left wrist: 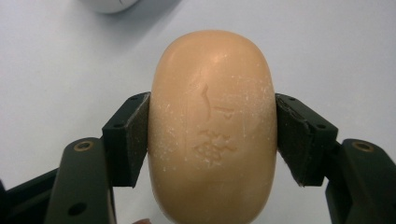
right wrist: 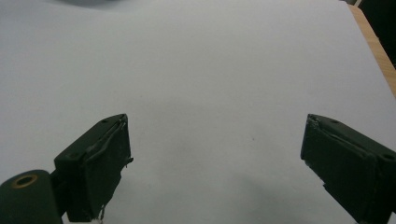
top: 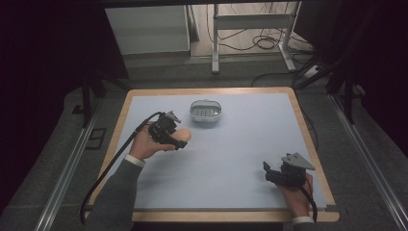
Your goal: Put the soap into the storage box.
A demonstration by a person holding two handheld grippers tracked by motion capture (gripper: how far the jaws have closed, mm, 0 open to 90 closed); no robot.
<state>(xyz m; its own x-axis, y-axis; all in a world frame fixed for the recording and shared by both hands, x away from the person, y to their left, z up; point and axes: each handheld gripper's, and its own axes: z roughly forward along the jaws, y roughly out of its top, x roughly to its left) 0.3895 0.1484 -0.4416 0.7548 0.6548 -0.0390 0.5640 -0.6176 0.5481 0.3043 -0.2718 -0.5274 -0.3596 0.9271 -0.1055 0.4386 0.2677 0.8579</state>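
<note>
Peach-coloured and oval, the bar of soap (left wrist: 212,126) is sitting between the pads of the left gripper (top: 174,136), which is pinching it on both long sides just above the pale blue table mat (top: 240,144). The carrying step is going on, I think. Next, it is needing a careful lowering into the white oval soap dish (top: 205,110) nearby. The right gripper (right wrist: 215,163) is resting spread and empty

Black left gripper (top: 179,139) at nine o'clock trails a black cable; black right gripper (top: 267,169) at four o'clock carries a grey triangular plate. Grey sleeves, white cuffs; brass-ringed screw holes.
</note>
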